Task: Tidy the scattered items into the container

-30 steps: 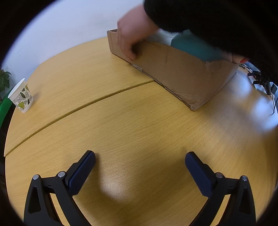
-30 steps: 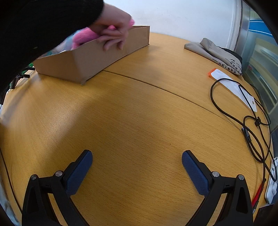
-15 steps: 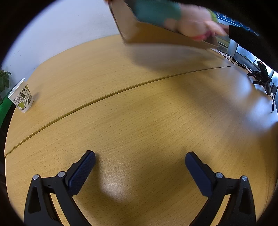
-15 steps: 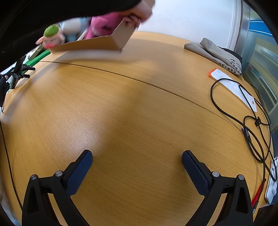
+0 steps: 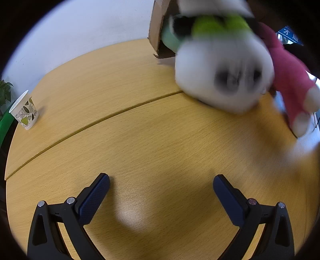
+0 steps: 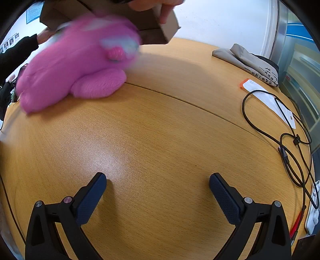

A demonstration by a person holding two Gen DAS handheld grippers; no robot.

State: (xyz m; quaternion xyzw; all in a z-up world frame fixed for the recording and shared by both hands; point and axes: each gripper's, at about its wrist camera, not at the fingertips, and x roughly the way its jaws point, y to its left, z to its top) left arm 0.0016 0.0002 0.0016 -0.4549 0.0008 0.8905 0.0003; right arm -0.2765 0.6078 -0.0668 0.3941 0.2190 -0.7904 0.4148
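Both tools sat low over the wooden tabletop [image 5: 152, 140] with nothing between their fingers: the left tool [image 5: 161, 185] was spread wide, its dark blue pads well apart, and the right tool [image 6: 157, 183] was spread just as wide. At the far side, a cardboard box [image 5: 158, 26] was held tilted above the tabletop; in the right wrist view a bare hand [image 6: 160, 8] gripped its upper edge. Soft toys were at the mouth of the box, blurred. In the left wrist view, a white plush toy [image 5: 222, 74] with dark patches and a lime green band filled the upper right, its lower side at the tabletop surface, and a pink plush toy [image 5: 288, 80] with pale feet hung just beside it to the right. In the right wrist view, a large pink plush [image 6: 74, 66] lay on the tabletop at the far left, just below the box. A paper cup [image 5: 25, 112] with a leaf print stood upright at the far left edge, well apart from the toys. On the right side of the tabletop lay a looped black cable [image 6: 280, 124], a white packet [image 6: 266, 98] with an orange end, and a folded grey cloth [image 6: 246, 58].
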